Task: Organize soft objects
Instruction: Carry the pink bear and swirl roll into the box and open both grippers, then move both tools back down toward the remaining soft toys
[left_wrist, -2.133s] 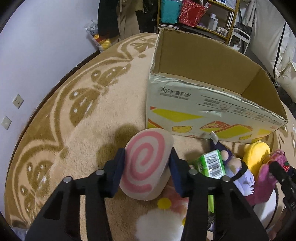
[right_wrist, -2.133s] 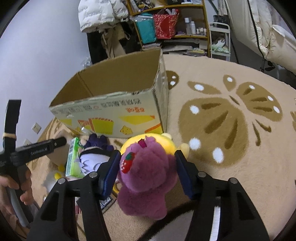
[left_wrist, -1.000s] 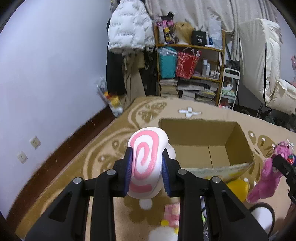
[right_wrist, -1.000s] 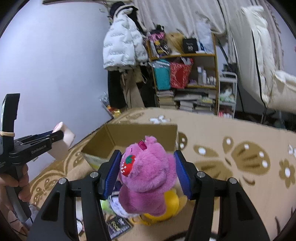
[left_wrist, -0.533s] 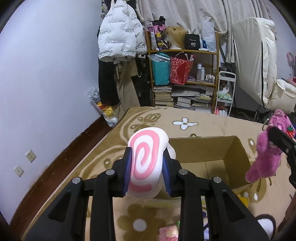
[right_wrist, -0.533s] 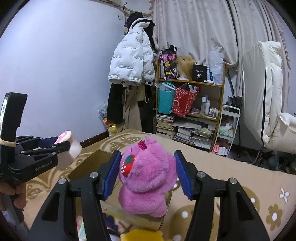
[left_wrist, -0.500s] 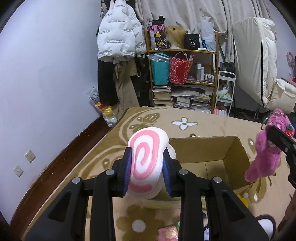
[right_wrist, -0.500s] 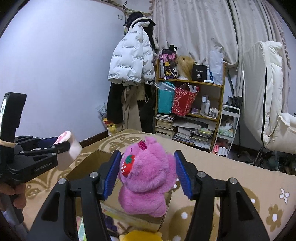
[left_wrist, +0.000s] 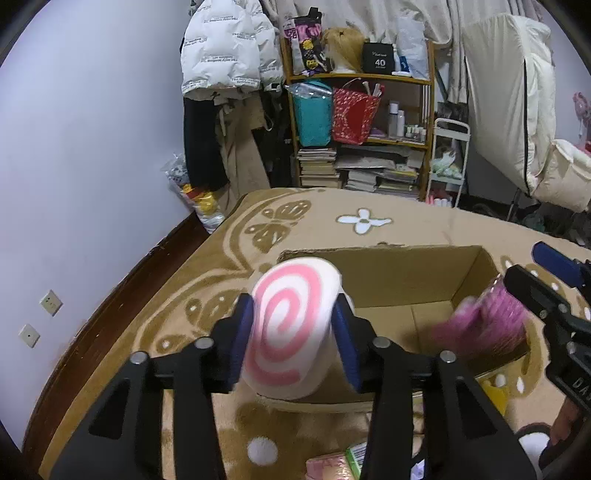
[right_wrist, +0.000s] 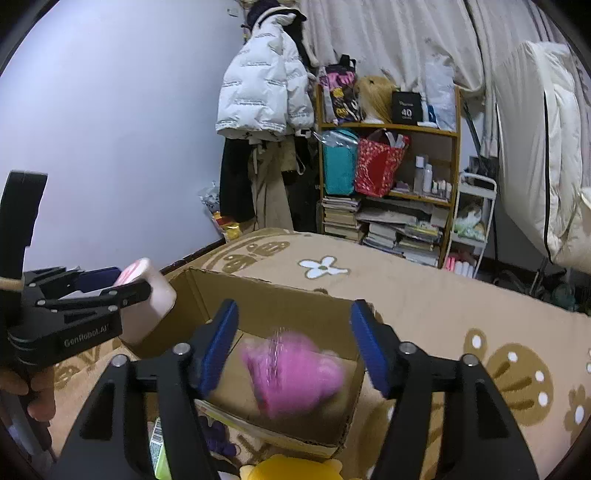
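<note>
My left gripper (left_wrist: 293, 341) is shut on a white plush roll with a pink spiral (left_wrist: 290, 332), held above the near left corner of an open cardboard box (left_wrist: 399, 273). The roll also shows in the right wrist view (right_wrist: 146, 295). My right gripper (right_wrist: 293, 350) is open above the box (right_wrist: 280, 302). A purple plush bear (right_wrist: 295, 373), motion-blurred, is loose between its fingers and falling into the box; it shows in the left wrist view (left_wrist: 484, 328) too.
A yellow plush (right_wrist: 291, 469), a green packet (right_wrist: 159, 450) and a dark purple doll (right_wrist: 218, 435) lie on the tan patterned rug (left_wrist: 314, 221) in front of the box. A cluttered shelf (left_wrist: 358, 129) and hanging coats (left_wrist: 225, 59) stand against the far wall.
My right gripper has opened and the purple bear has dropped out of it toward the box. Both grippers have tilted down over the box. The left still holds the roll.
</note>
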